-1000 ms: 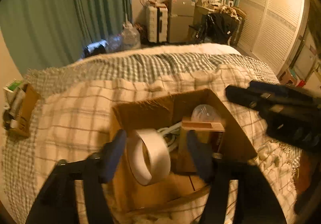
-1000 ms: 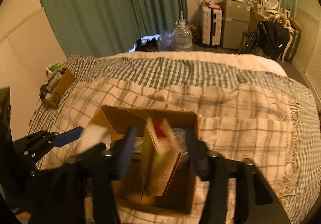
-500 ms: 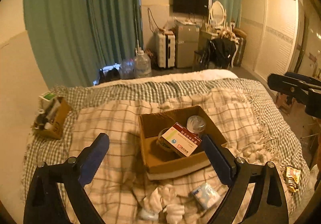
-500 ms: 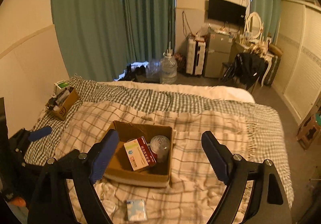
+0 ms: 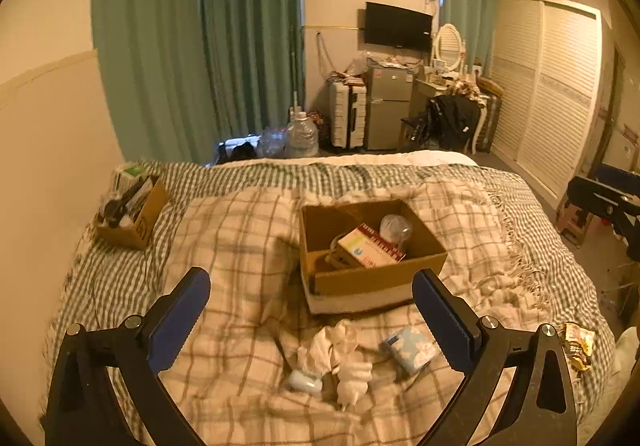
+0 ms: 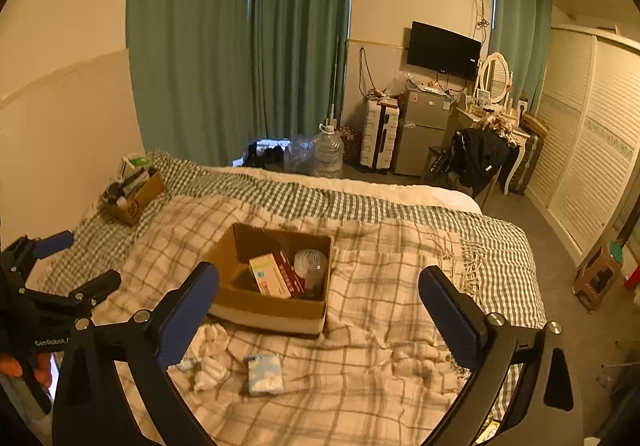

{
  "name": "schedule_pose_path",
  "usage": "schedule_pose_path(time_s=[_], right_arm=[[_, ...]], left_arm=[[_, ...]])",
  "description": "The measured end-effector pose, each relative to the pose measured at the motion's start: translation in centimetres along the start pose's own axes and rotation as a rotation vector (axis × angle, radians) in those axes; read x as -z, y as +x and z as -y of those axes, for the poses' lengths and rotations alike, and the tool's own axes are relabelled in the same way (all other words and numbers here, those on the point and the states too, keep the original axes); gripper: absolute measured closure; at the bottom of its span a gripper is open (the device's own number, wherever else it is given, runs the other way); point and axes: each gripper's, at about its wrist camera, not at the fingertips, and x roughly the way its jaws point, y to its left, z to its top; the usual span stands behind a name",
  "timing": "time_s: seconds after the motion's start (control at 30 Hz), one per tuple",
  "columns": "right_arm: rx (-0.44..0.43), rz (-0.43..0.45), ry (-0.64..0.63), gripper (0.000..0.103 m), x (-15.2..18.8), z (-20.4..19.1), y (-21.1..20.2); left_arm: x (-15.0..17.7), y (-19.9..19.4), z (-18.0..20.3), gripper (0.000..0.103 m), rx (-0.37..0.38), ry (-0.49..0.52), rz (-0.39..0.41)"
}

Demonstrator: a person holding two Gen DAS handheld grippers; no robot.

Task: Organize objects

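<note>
Both grippers, left (image 5: pixel 311 316) and right (image 6: pixel 319 312), pulled back from the box (image 5: pixel 372 282), fingers wide open, empty. Carton (image 5: pixel 370 248) now inside; tissue pack (image 5: pixel 410 349) probably next.

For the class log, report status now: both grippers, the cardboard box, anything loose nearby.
Left gripper open, right gripper open, both empty. Cardboard box on the bed, red-and-white carton inside. Tissue pack and white cloth loose in front.
</note>
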Motion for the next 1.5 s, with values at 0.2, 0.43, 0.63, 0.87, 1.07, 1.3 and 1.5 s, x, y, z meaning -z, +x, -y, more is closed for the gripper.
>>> schedule_pose_path(time_s=[0.2,0.43,0.63,0.87,1.07,1.3,1.5], right_arm=[[-0.029,-0.046,0.013,0.003,4.7,-0.7,2.3],[-0.046,-0.171,-0.009,0.003,10.1,-2.4,8.1],[-0.056,-0.314,-0.024,0.004,14.7,-3.8,14.0],[-0.142,-0.497,-0.046,0.028,17.4,-5.2,19.6],[-0.148,-0.591,-0.061,0.039,18.8,-6.1,22.9],[-0.145,-0.473,0.038,0.052,18.0,-3.0,19.3],[-0.115,-0.423,0.067,0.052,17.4,-0.6,17.5]], left_arm=[[4.8,2.0,-0.6,0.000,-0.015,-0.066,-0.024],[9.9,6.5,-0.7,0.000,-0.081,-0.058,-0.119],[13.9,10.0,0.0,0.000,-0.086,-0.027,-0.224],[15.5,12.2,-1.5,0.000,-0.076,-0.115,-0.315],[15.6,13.1,-1.2,0.000,-0.056,-0.115,-0.350],[15.2,14.0,1.2,0.004,-0.005,-0.060,-0.378],[15.9,16.6,4.3,0.036,0.051,-0.003,-0.480]])
